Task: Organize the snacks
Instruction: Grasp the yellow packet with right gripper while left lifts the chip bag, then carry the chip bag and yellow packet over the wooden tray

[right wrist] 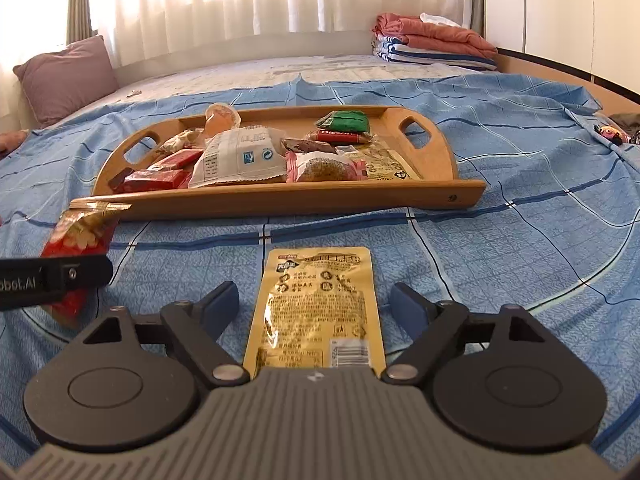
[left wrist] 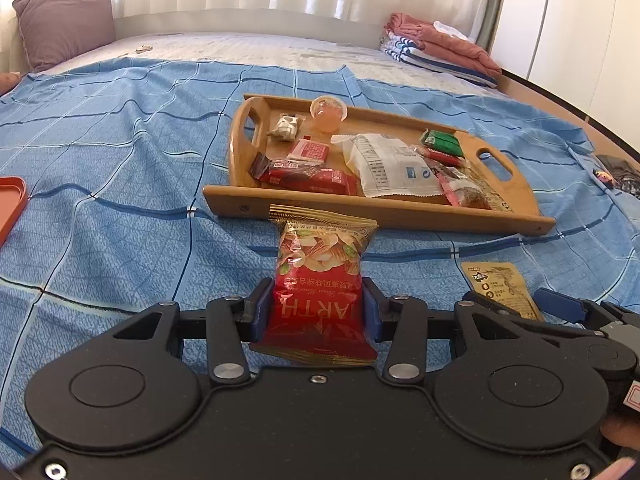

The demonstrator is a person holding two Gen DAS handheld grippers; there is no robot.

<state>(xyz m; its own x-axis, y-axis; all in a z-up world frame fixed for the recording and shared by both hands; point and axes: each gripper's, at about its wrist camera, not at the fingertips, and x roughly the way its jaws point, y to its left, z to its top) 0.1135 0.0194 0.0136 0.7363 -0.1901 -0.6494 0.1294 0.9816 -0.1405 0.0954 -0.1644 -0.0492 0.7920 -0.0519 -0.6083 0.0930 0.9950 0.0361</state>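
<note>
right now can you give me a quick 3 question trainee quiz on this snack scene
1. True or false: the left gripper is shut on the red nut packet.
2. Where does the gold pouch lie? A in the wooden tray B on the blue sheet C on the purple pillow
3. Fill in: the right gripper's jaws stand ___ around the pouch.

Key: 1 true; 2 B; 3 open, not touching it.

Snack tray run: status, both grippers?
Left gripper shut on red nut packet. Right gripper open around gold pouch on bedsheet. Path to wooden tray unobstructed.
</note>
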